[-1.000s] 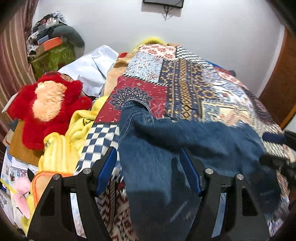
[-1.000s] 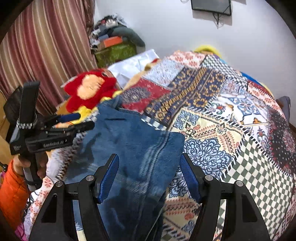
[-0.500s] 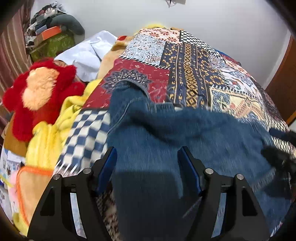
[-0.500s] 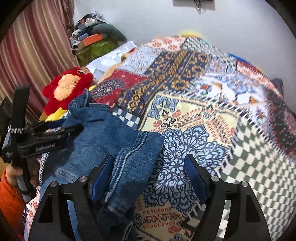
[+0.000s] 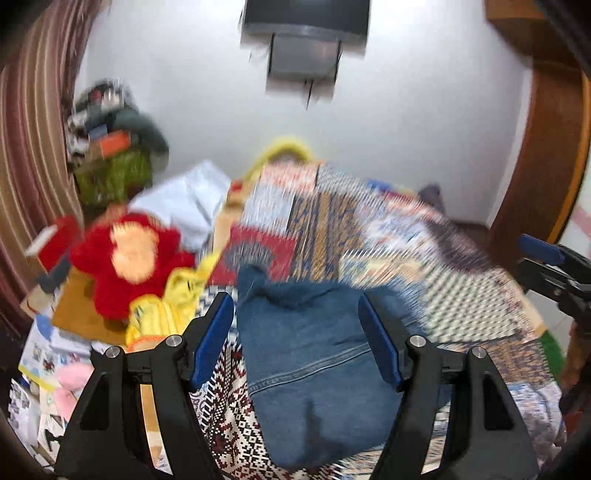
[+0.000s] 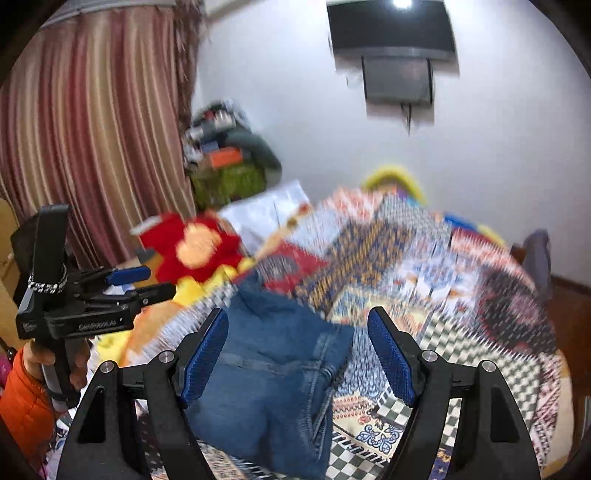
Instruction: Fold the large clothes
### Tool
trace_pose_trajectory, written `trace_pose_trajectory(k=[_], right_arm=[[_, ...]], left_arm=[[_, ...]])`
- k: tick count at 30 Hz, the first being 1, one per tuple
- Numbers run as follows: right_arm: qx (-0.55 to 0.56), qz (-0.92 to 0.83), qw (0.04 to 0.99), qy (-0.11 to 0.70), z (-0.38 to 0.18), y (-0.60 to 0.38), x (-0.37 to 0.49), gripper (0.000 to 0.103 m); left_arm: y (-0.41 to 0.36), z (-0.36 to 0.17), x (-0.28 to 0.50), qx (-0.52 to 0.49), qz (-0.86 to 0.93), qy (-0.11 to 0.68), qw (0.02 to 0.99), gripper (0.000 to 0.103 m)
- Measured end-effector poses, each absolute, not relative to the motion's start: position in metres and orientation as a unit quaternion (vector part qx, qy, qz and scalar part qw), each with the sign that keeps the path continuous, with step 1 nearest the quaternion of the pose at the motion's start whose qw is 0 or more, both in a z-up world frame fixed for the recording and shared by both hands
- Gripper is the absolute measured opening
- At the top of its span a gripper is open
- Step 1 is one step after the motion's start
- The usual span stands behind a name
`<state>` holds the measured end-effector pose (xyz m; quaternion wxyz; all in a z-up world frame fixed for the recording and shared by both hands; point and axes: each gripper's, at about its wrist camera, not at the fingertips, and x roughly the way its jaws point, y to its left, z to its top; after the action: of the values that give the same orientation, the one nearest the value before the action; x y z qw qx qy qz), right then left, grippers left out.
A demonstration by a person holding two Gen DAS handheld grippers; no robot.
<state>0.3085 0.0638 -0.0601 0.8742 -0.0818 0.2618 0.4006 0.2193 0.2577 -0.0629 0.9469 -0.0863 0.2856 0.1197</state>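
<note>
Jaws on left gripper (image 5: 297,338) are spread wide, blue pads (image 5: 212,339) gripping nothing; folded jeans (image 5: 314,369) lie on the bed between and beyond the fingers, no contact visible. Right gripper (image 6: 297,356) is likewise released, jaws wide; in its view the jeans (image 6: 266,373) fill the gap from centre toward 7 o'clock and nothing is pinched. Jeans are a compact blue stack at the near left of the patchwork bedspread (image 5: 369,236); their right folded edge runs along the 12–6 line in the right wrist view. Bare bedspread (image 6: 424,266) stretches from 12 to 4 o'clock. Left bed edge is crowded: red plush toy (image 5: 127,258) at 10 o'clock, yellow cloth (image 5: 166,306) just beside the jeans at 9. Striped curtain (image 6: 92,147) is at 10 o'clock, wall-mounted TV (image 6: 391,27) at 12, wooden door frame (image 5: 546,155) at 2. From the right wrist view the left gripper (image 6: 140,284) hangs at 9 o'clock off the bed edge. Both frames are motion-blurred.
</note>
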Motion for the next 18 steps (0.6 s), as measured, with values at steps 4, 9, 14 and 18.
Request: trace_pose_trajectory(k=[4,9,14,18], right_arm=[[-0.057,0.404,0.891,0.197,-0.016,0.035,0.258,0.076],[-0.034,0.409,0.901,0.141,0.015,0.004,0.199,0.076],[-0.033,0.403,0.909,0.104,0.024,-0.015,0.145,0.076],[-0.035,0.397,0.912,0.096,0.022,-0.023,0.113,0.076]], left_arm=[[0.228,-0.021,0.168,-0.082,0.111,0.222,0.965,0.069],[0.186,0.011,0.106,-0.053,0.126,0.155,0.978,0.069],[0.151,0.018,0.065,-0.032,0.154,0.112,0.981,0.069],[0.134,0.016,0.052,-0.025,0.167,0.107,0.98,0.071]])
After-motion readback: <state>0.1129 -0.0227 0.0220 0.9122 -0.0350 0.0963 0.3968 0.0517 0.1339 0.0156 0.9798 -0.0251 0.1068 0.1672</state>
